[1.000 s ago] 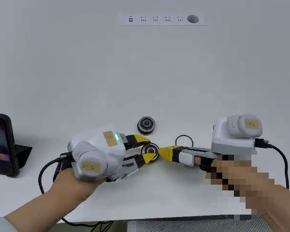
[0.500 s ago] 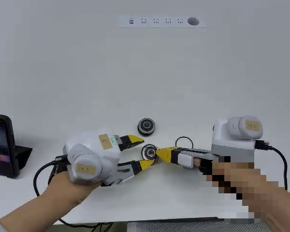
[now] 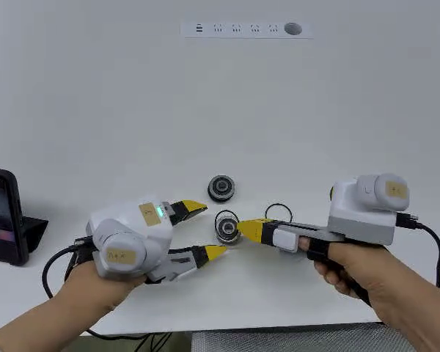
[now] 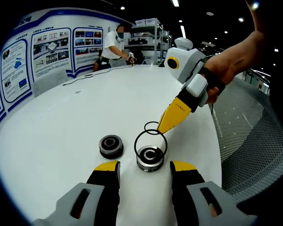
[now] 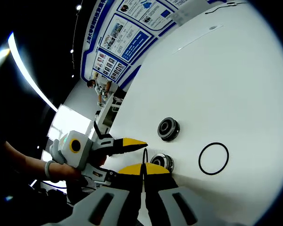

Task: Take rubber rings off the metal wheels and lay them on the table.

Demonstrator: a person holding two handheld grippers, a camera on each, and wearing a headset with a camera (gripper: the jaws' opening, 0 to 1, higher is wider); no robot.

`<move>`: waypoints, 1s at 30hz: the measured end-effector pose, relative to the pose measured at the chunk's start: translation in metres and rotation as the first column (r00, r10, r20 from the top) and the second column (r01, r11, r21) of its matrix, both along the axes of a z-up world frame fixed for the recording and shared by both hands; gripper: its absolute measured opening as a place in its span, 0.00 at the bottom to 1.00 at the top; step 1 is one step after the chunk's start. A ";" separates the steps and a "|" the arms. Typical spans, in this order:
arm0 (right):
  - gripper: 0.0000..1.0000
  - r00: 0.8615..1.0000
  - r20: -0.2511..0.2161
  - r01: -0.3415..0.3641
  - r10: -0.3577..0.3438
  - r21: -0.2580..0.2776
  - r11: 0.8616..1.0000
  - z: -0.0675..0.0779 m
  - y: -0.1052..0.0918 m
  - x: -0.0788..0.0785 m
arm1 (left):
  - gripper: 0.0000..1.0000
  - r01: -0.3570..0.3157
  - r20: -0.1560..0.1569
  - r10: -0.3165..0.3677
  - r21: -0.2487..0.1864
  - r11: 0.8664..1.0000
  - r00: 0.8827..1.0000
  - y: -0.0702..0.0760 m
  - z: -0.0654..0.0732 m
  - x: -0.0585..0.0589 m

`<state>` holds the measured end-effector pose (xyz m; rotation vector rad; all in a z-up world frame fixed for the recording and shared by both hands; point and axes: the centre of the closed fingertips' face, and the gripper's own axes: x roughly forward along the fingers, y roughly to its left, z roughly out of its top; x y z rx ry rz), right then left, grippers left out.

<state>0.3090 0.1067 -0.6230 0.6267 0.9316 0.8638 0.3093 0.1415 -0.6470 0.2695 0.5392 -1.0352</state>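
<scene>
A metal wheel (image 3: 226, 229) (image 4: 150, 159) (image 5: 161, 161) stands on the white table between the two grippers. Its black rubber ring (image 3: 226, 216) (image 4: 150, 141) is lifted up off the wheel and leans over it, pinched in my right gripper (image 3: 243, 230) (image 5: 142, 167), which is shut on it. My left gripper (image 3: 203, 229) (image 4: 145, 165) is open just short of the wheel, its jaws on either side and not touching it. A second wheel (image 3: 221, 188) (image 4: 111, 145) (image 5: 169, 128), dark around its rim, lies farther back. One loose ring (image 3: 279, 214) (image 4: 153, 126) (image 5: 213, 158) lies flat on the table.
A phone on a stand (image 3: 0, 216) is at the left edge of the table. A power strip (image 3: 246, 29) lies along the far side. A cable (image 3: 429, 242) trails from the right gripper near the front edge.
My left gripper has opened, let go of the wheel and drawn back to the left. The right gripper stays shut on the ring, which now stands higher off the wheel.
</scene>
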 end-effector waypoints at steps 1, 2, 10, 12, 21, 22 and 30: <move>0.02 1.000 0.000 0.006 -0.006 0.001 1.000 0.000 -0.002 0.001 | 0.45 -0.003 0.000 0.003 0.002 1.000 1.000 0.001 0.000 0.000; 0.02 1.000 0.001 0.019 -0.019 0.003 1.000 0.001 -0.006 0.002 | 0.45 -0.005 -0.003 0.005 0.002 1.000 1.000 0.001 -0.001 0.000; 0.02 0.996 0.003 0.094 -0.094 -0.017 0.995 0.000 -0.034 0.011 | 0.54 -0.034 -0.008 0.034 -0.006 0.999 0.999 0.007 -0.001 0.002; 0.02 0.993 0.002 0.115 -0.115 -0.023 0.993 -0.002 -0.042 0.014 | 0.55 -0.041 -0.013 0.041 -0.008 0.999 0.999 0.008 -0.002 0.002; 0.02 0.985 -0.011 0.168 -0.169 -0.072 0.983 -0.014 -0.067 0.020 | 0.59 -0.062 -0.016 0.062 -0.009 0.998 0.998 0.012 -0.003 0.003; 0.02 0.985 -0.013 0.172 -0.173 -0.080 0.982 -0.016 -0.069 0.020 | 0.60 -0.064 -0.015 0.064 -0.008 0.998 0.998 0.013 -0.003 0.003; 0.02 0.986 -0.004 0.165 -0.167 -0.146 0.975 -0.027 -0.071 0.022 | 0.57 -0.076 -0.023 0.076 -0.001 0.997 0.997 0.016 -0.004 0.004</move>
